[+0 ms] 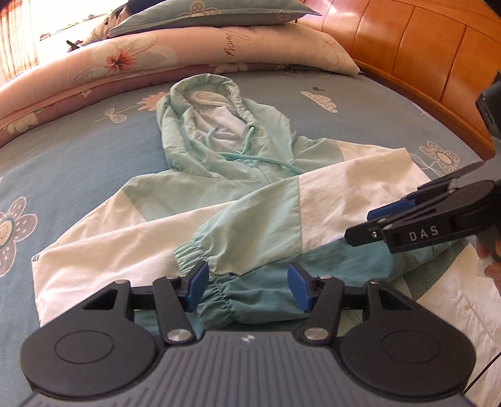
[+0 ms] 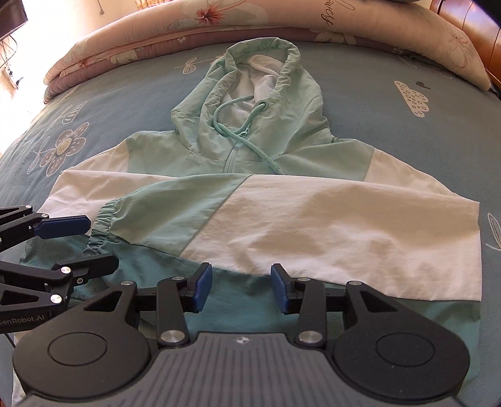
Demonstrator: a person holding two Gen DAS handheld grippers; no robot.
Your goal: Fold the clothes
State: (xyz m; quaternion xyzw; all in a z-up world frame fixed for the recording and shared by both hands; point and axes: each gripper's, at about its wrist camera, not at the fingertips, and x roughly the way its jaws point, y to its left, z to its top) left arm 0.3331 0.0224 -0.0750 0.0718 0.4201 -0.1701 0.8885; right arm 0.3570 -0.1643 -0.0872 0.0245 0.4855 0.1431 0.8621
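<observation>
Both tools, left (image 1: 247, 289) and right (image 2: 241, 289), gape empty above jacket (image 2: 281, 219).

A bed with a blue flower-print sheet (image 1: 94, 150) fills the room. A pink floral quilt (image 1: 131, 59) lies beside an orange wooden headboard (image 1: 422, 40). Bright daylight enters at left.

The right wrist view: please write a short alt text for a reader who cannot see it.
A mint-green and white hooded jacket lies flat on a blue flowered bedsheet, both sleeves folded across its front. The open right gripper hovers over the hem, holding nothing, and the open left gripper is at the left near the elastic cuffs. A folded quilt lies behind the hood.
</observation>
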